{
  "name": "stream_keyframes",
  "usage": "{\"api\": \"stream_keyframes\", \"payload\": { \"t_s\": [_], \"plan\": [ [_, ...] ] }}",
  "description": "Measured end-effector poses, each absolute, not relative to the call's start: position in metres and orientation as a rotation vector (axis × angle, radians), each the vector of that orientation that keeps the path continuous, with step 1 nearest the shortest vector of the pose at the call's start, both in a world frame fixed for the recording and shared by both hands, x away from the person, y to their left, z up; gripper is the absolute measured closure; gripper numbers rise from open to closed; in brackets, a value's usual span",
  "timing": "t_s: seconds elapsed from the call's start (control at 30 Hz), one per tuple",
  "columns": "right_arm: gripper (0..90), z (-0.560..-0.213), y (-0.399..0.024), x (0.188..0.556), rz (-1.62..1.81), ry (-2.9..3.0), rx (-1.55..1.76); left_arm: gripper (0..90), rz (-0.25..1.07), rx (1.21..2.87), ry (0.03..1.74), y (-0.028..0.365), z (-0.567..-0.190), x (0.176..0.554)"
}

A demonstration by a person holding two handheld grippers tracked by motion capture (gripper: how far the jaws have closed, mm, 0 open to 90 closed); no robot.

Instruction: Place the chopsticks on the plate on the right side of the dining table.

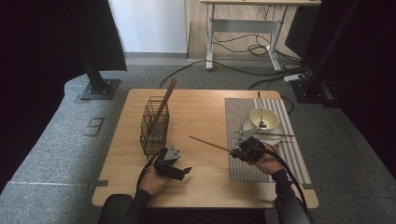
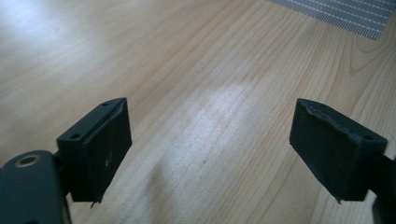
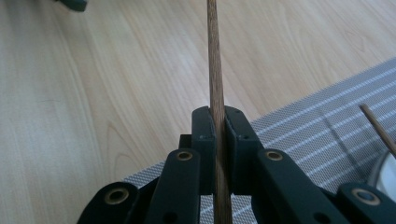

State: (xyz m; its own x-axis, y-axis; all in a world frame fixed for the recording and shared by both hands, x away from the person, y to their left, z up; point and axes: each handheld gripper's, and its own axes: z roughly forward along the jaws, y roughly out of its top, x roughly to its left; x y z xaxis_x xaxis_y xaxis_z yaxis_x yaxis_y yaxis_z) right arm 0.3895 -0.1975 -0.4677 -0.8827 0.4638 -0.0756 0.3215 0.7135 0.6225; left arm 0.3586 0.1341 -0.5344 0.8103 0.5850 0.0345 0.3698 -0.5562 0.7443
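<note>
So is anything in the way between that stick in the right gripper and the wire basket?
Nothing visible. The right gripper holds the chopstick over bare table that runs to the basket. The open left gripper sits nearer the person, off that line.

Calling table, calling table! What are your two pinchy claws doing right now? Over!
Left gripper open over bare wooden table. Right gripper shut on thin brown wooden chopstick. Nothing between it and the black wire basket. Over.
</note>
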Motion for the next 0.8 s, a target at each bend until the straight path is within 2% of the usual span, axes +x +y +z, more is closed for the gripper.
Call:
{"api": "stream_keyframes", "payload": {
  "t_s": [0.3, 0.8],
  "plan": [
    [83.1, -0.469, -0.214, 0.396, 0.915, 2.662, 0.727, 0.0, 0.358, 2.287, 0.702, 0.127, -0.545, 0.361],
    [83.2, -0.469, -0.245, 0.406, 0.878, 2.589, 0.864, 0.0, 0.306, 2.336, 0.702, 0.122, -0.555, 0.363]
  ]
}}
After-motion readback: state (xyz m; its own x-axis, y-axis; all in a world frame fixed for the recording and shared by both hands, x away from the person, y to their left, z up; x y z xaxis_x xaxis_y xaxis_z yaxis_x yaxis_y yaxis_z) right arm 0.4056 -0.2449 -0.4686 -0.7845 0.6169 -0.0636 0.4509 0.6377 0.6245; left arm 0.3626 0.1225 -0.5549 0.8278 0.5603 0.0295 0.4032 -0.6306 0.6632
